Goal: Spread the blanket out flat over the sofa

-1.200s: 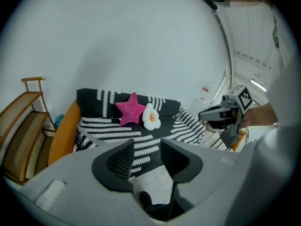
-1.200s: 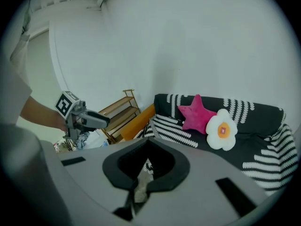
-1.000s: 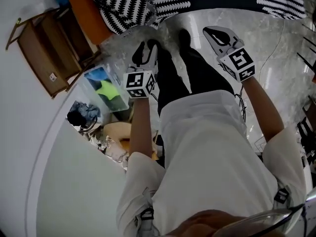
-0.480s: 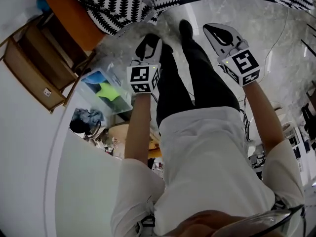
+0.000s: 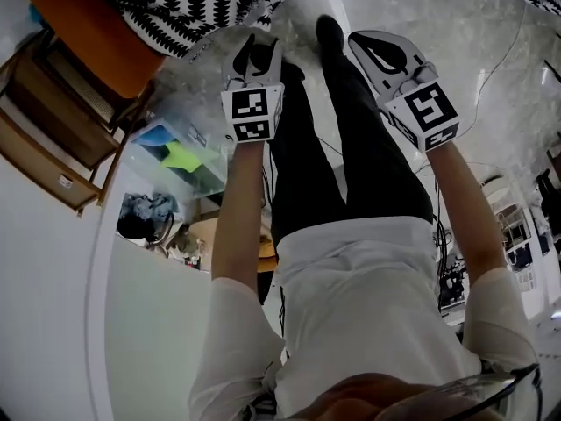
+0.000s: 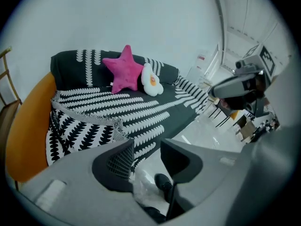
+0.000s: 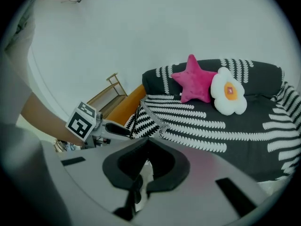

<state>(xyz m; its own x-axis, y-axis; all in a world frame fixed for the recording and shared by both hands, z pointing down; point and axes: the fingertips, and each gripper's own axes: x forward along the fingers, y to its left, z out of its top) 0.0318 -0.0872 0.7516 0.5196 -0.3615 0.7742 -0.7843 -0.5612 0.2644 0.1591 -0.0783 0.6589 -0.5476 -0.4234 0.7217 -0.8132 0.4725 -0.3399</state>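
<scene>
The black-and-white patterned blanket (image 6: 141,107) lies over the sofa's seat and back, and its left end is folded back with a fringed edge (image 6: 87,119) beside the orange sofa arm (image 6: 28,131). A pink star cushion (image 6: 124,74) and a fried-egg cushion (image 6: 151,80) lean on the backrest. My left gripper (image 6: 146,157) is open and empty, held in the air short of the sofa's front. My right gripper (image 7: 146,144) is shut with nothing in it. In the head view both grippers (image 5: 254,46) (image 5: 372,46) point at the blanket (image 5: 184,11).
A wooden rack (image 5: 44,147) stands left of the sofa, with a clear plastic box (image 5: 180,156) of coloured items and clutter beside it. Marble floor (image 5: 491,51) lies between the person's legs (image 5: 307,165) and the sofa. Chairs (image 6: 235,121) stand off to the right.
Both grippers have risen in the head view and come closer to the sofa's front. The view has swung, so less of the blanket shows at the top.
</scene>
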